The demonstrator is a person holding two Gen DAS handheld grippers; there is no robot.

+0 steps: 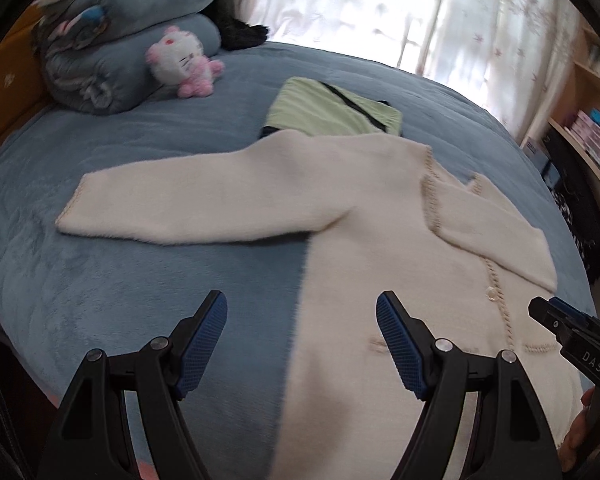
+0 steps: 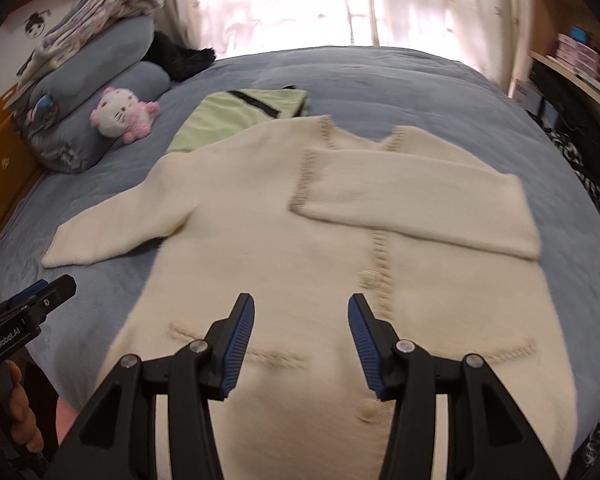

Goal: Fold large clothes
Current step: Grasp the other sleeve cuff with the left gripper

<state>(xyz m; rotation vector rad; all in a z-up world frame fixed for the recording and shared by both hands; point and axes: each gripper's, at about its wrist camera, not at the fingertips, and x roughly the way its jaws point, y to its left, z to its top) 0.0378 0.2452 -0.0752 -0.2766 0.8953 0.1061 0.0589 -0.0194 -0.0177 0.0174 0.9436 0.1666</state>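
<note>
At the far left of my left wrist view I see a stack of folded grey-blue plush blankets against the headboard end; just beside it sits a small white and pink plush cat toy on the blue fleece bedspread. Further right the large cream knitted cardigan with beige stitched edging lies flat on the bedspread, front up; one sleeve stretches out straight to the left, the other sleeve is folded across the chest. Beyond its collar a folded pale green garment with a black stripe lies partly under the cardigan's shoulder. My left gripper hangs above the cardigan's left edge near the hem, its blue-padded fingers spread wide with nothing between them; the tip of my right gripper shows at the right edge.

From the right wrist view my left gripper pokes in at the left edge; my right gripper hovers over the cardigan's lower front, fingers well apart and empty. A pale round button sits between them; a wooden shelf of boxes stands at the far right.
</note>
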